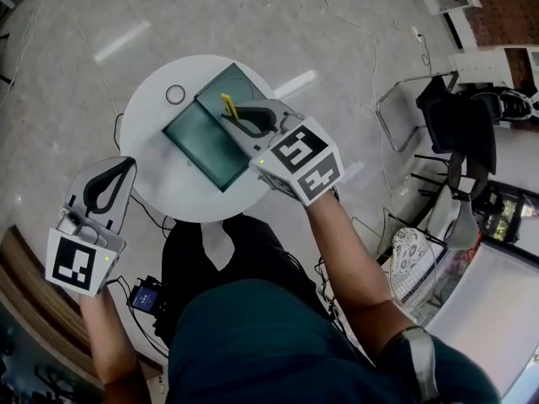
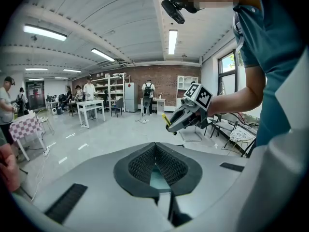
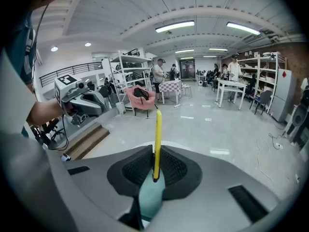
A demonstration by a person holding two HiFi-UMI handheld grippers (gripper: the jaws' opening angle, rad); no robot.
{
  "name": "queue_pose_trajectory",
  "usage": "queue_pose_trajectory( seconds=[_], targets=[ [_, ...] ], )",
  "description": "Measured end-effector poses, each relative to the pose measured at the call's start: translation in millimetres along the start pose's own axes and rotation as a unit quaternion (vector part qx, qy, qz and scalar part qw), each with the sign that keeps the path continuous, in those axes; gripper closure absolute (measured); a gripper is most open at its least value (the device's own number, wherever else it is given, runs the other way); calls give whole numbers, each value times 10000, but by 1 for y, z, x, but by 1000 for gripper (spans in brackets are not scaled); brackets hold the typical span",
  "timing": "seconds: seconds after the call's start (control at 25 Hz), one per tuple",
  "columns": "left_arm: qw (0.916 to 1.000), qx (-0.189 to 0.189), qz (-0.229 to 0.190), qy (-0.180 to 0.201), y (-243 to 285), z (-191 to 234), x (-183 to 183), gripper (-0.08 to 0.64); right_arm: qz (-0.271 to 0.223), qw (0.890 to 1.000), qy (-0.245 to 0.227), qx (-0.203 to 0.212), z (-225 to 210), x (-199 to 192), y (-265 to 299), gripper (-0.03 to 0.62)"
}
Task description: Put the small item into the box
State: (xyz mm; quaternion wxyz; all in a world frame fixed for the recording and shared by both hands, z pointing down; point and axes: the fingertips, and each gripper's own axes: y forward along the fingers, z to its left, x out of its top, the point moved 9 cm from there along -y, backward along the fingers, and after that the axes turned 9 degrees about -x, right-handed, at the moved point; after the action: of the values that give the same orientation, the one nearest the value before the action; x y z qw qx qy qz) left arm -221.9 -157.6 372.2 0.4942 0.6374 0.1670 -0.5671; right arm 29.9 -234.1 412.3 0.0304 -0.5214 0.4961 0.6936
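Your right gripper (image 1: 234, 118) is clamped on the slim yellow item (image 1: 227, 103), over the green box (image 1: 202, 137) on the round desk (image 1: 156, 175). Your left gripper (image 1: 126, 167) is closed and empty, at the desk's edge.

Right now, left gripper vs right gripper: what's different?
Load: the right gripper is shut on a thin yellow item that sticks out past its jaws; the left gripper is shut on nothing.
Place: in the head view the right gripper sits over the green box on the round table; the left gripper is at the table's left edge, away from the box.
Shared: grey jaws, a marker cube on each.
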Motion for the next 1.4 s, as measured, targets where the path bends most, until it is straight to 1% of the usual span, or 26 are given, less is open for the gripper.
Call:
queue_pose_trajectory(
  seconds=[0.28,0.56,0.92,1.16,1.4],
  targets=[
    [9999,-27,59,-130,5,3,-16,541,158,9999,36,11,-3,-16,17,525],
    [9997,-112,94,-175,17,19,-31,541,331,9994,130,49,-9,-30,45,525],
    [9994,-205,168,-209,30,25,-43,541,490,9985,215,145,-14,-47,68,525],
    [9987,-307,271,-288,38,28,-50,541,719,9968,276,215,-18,-62,84,525],
    [9981,-411,312,-339,44,28,-59,541,825,9955,379,254,-16,-75,94,525]
  ],
)
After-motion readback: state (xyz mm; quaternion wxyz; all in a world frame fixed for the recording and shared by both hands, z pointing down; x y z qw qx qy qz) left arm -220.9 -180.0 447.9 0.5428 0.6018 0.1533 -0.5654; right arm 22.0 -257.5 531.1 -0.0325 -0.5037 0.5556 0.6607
